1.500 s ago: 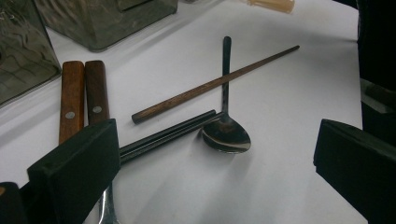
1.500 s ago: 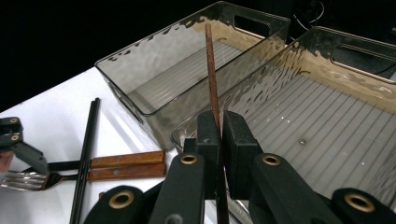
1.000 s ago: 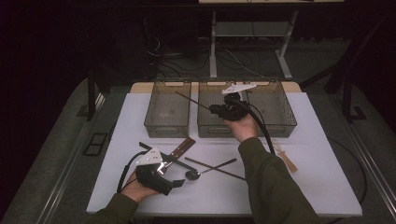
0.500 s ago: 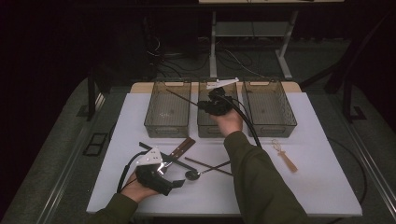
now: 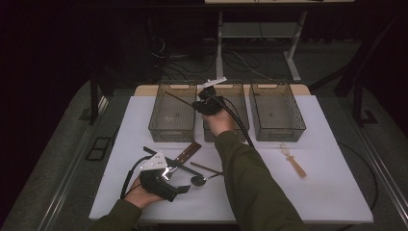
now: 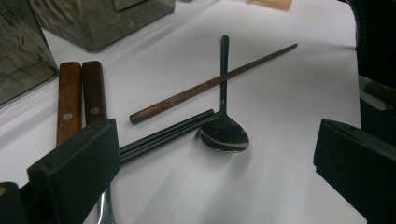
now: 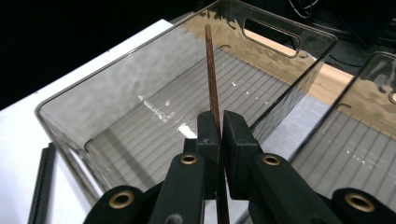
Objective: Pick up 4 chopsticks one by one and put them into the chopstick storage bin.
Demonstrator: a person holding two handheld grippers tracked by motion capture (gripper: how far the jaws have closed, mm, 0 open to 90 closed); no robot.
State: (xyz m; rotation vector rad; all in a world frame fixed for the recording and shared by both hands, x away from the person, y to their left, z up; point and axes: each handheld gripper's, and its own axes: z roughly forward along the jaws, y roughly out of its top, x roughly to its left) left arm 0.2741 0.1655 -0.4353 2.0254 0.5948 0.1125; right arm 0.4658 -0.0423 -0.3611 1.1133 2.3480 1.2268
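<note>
The right tongs [image 5: 206, 103], clamped tight on a brown wooden chopstick [image 7: 211, 79], have travelled leftward across the row of three clear bins: a second ago they hung over the gap between the middle and right bins, and now they sit at the near right corner of the left bin [image 5: 159, 126], the stick angled out over its ribbed floor. That puts the stick about where it can be let go, so I judge the drop is the next thing due. The left tongs [image 5: 179, 188] have stayed put well in front of the left bin, jaws apart and holding nothing, facing a dark spoon [image 6: 224, 133], a second brown chopstick [image 6: 212, 84] and what look like black chopsticks [image 6: 166, 135] on the white counter [image 5: 332, 192].
</note>
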